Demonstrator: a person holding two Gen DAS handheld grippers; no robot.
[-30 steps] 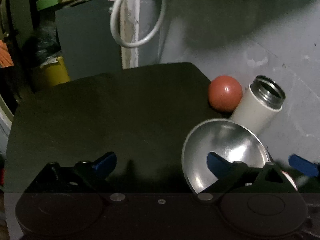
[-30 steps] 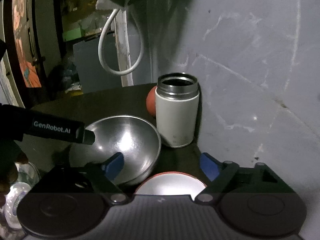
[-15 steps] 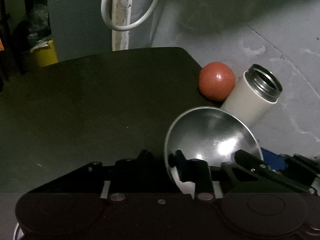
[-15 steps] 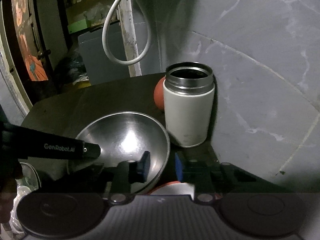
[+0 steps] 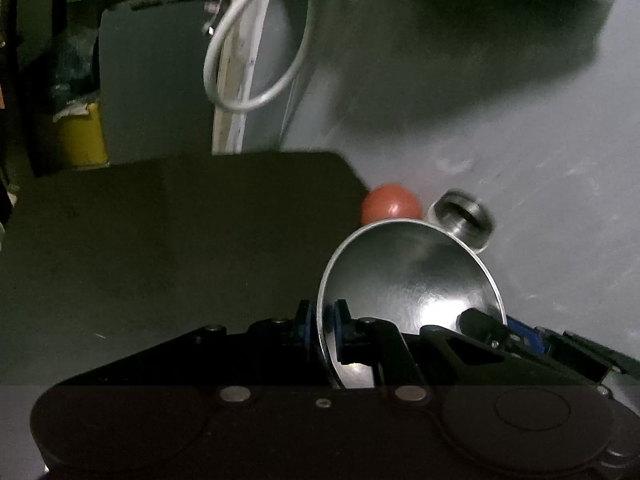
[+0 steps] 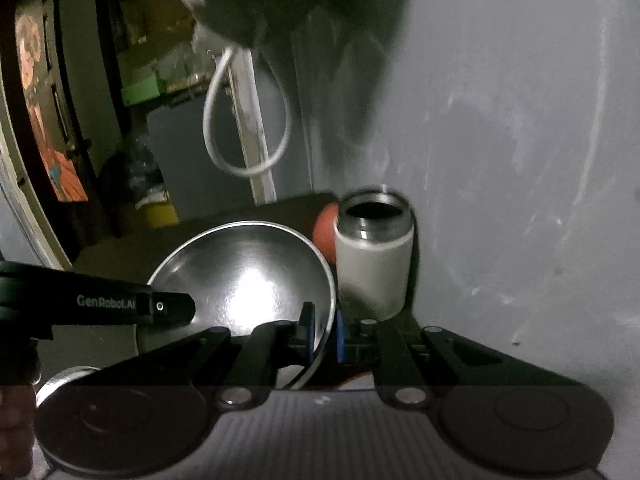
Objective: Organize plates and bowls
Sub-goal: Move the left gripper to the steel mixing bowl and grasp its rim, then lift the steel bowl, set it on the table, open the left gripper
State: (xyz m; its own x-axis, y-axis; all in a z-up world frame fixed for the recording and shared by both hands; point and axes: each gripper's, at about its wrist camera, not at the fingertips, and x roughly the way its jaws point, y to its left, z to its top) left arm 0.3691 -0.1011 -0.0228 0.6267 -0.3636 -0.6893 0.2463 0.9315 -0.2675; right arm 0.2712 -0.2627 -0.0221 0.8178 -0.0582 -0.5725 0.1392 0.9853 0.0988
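Both sets of tongs closed since a second ago: then spread wide beside the steel bowl [image 5: 412, 280], now each pinching its rim.

Left tongs [image 5: 322, 322]: blue pads clamp the bowl's left rim edge, one pad inside, one outside. Right tongs [image 6: 322, 330]: same grip on the bowl's right rim. Bowl sits tilted between the two; whether it touches the counter [image 5: 160, 240] cannot be told, since its underside is hidden by the tong bodies.

Bowl: thin, round, polished metal, bright glare patch inside.

Behind the bowl, against the wall: white flask [image 6: 374, 264], cylindrical, matte body, steel threaded mouth, lid off. In the left view only its blurred mouth shows above the bowl's rim. Beside the flask, a smooth orange-red ball [image 5: 390, 208], mostly hidden in the right view.

Below the bowl, in the right view: a sliver of something pale with a reddish edge, cut off by the tongs, unidentifiable.

Counter: dark, matte, rounded corner. Frames dim, slightly motion-blurred.
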